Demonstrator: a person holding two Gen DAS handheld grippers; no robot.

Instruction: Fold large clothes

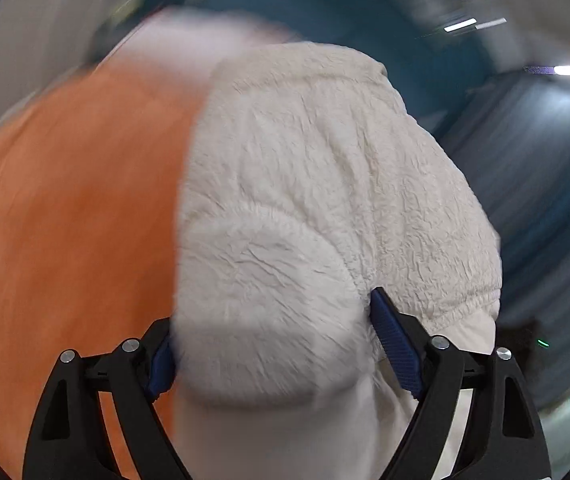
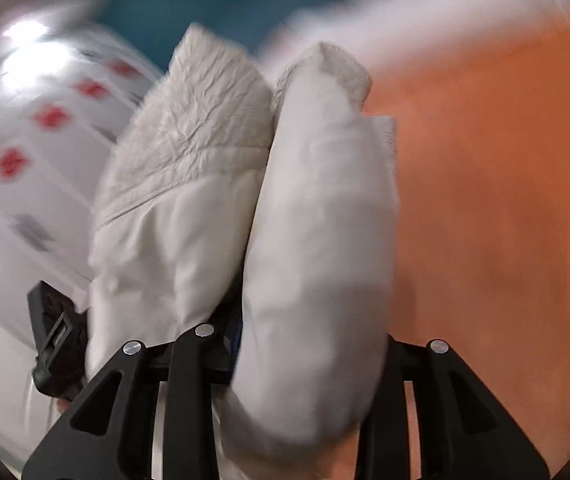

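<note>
Left gripper: the black two-finger left gripper (image 1: pixel 273 344) with blue ribbed pads (image 1: pixel 397 344) is clamped on a thick bunch of the cream-white crinkled fabric garment (image 1: pixel 325 184); both pads press into the cloth, one on each side of the bunch
Garment at the left gripper: a rounded fold sits right between the fingers, and the rest of the cloth rises ahead of them and drapes toward the right finger; a smoother white lining shows below the crinkled face, close to the right finger
Right gripper: the black two-finger right gripper (image 2: pixel 309 344) has a thick roll of the same garment (image 2: pixel 317 240) filling the gap between its fingers; its pads are mostly hidden by cloth, so I cannot tell if the jaws press it or merely surround it
Garment at the right gripper: two lobes stand ahead of the fingers, a crinkled one toward the left finger and a smoother white one in the middle
Surface: a blurred orange cloth-covered surface (image 1: pixel 69 216) lies left of the left gripper and right of the right gripper (image 2: pixel 493 208)
Backdrop: a teal wall (image 2: pixel 213 4) shows beyond the garment, blurred
Other: a small black device (image 2: pixel 55 340) sits just left of the right gripper's left finger, too blurred to identify
</note>
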